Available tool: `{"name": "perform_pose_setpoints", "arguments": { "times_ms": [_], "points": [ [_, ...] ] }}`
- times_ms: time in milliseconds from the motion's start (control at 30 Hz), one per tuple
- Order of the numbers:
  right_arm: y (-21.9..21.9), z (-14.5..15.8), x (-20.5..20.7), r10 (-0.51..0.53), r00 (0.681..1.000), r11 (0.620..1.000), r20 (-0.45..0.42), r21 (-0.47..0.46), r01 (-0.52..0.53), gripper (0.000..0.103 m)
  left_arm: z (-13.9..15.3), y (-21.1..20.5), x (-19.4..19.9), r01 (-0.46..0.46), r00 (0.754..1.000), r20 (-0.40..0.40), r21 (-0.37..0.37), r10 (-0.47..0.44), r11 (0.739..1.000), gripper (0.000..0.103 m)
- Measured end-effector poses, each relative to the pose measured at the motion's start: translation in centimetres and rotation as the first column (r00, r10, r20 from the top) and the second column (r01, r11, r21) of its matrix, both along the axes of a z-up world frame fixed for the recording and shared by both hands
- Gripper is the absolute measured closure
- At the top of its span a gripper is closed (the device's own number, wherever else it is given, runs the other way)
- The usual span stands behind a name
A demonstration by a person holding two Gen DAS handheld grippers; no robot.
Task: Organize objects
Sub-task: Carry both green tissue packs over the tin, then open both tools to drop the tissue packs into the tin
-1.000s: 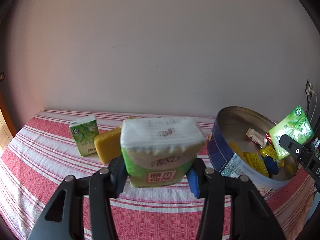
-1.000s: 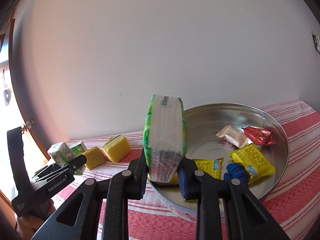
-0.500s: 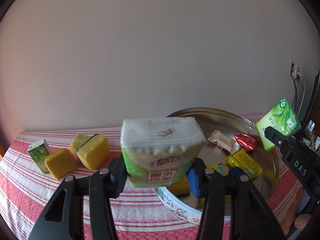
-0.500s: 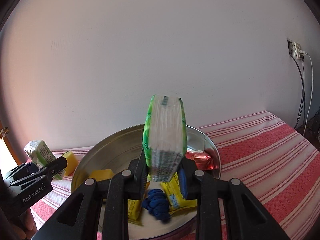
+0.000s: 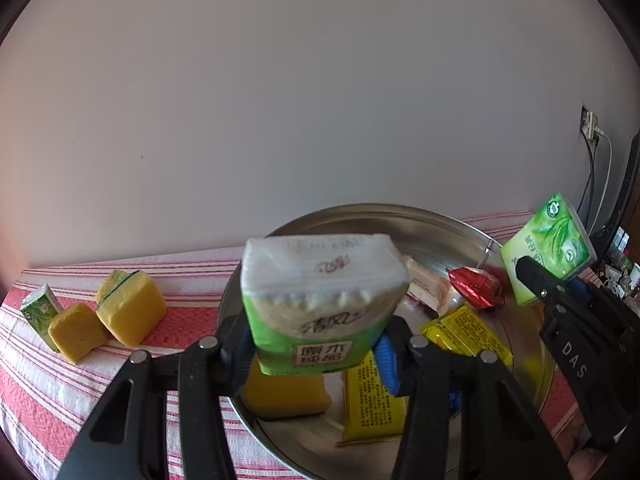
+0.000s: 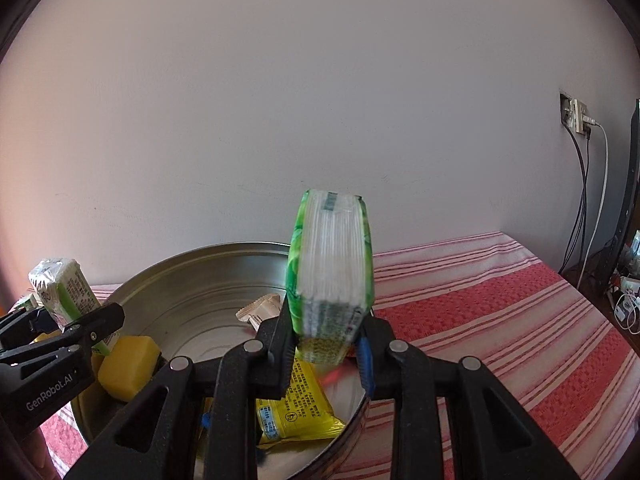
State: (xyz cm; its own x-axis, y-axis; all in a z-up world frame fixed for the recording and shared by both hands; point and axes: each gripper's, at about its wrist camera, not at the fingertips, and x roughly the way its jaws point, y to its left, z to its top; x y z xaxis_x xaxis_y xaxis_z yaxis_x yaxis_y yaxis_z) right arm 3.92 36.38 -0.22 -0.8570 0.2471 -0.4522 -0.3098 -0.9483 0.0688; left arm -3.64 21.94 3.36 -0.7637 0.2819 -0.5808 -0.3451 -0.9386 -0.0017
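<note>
Tissue packs [image 5: 320, 300] [image 6: 332, 276] stay gripped in both fingers above the part-filled tin [image 5: 420, 224]; we judge sponges [image 5: 128, 312] left outside.

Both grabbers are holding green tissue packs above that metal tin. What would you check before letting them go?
1. Left gripper clamps its tissue pack firmly: ok.
2. Right gripper clamps its green pack: ok.
3. Left pack is above the round tin, over its near-left side: ok.
4. Right pack is above the tin's inside, not its rim: cannot tell.
5. Bare tin floor below for landing: not ok; yellow sponge and yellow packets lie there.
</note>
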Motion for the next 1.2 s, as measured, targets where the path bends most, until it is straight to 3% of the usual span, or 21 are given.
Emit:
{"name": "perform_pose_setpoints", "arguments": {
  "times_ms": [433,833,900,933,1033,1067,1133,1200],
  "points": [
    [-1.1,-1.9,-2.0,0.026,0.996,0.999,0.086,0.024,-0.028,0.075,-1.6,1.9,-1.5,-0.017,0.998,0.052,-0.059,0.020,0.998,0.053],
    [-1.3,-1.8,-1.9,0.067,0.996,0.998,0.063,0.000,-0.067,0.074,-1.8,2.2,-1.5,-0.012,0.998,0.064,-0.059,0.016,0.998,0.050],
    [-1.3,-1.5,-1.6,0.089,0.995,0.996,0.035,-0.014,-0.089,0.072,-1.2,2.5,-0.7,-0.013,0.998,0.053,-0.045,0.015,0.999,0.031],
    [-1.3,-1.2,-1.4,0.100,0.995,0.995,0.017,-0.017,-0.099,0.068,-0.9,2.4,-0.4,-0.012,0.999,0.037,-0.034,0.013,0.999,0.017],
    [-1.2,-0.1,-0.1,0.095,0.994,0.995,-0.060,-0.011,-0.096,0.055,0.3,2.1,0.5,-0.050,0.998,-0.039,-0.027,0.049,0.998,0.003],
    [-1.0,0.2,0.3,0.091,0.993,0.996,-0.081,-0.016,-0.093,0.052,0.7,1.8,0.7,-0.061,0.997,-0.057,-0.021,0.059,0.998,0.001],
    [-0.4,0.6,0.8,0.082,0.990,0.995,-0.119,-0.042,-0.087,0.034,1.5,1.2,0.8,-0.072,0.995,-0.075,-0.006,0.071,0.997,0.001],
    [0.2,1.0,1.6,0.036,0.986,0.996,-0.160,-0.070,-0.047,0.031,2.0,0.7,0.9,-0.092,0.992,-0.088,-0.005,0.091,0.996,0.001]
  ]
}}
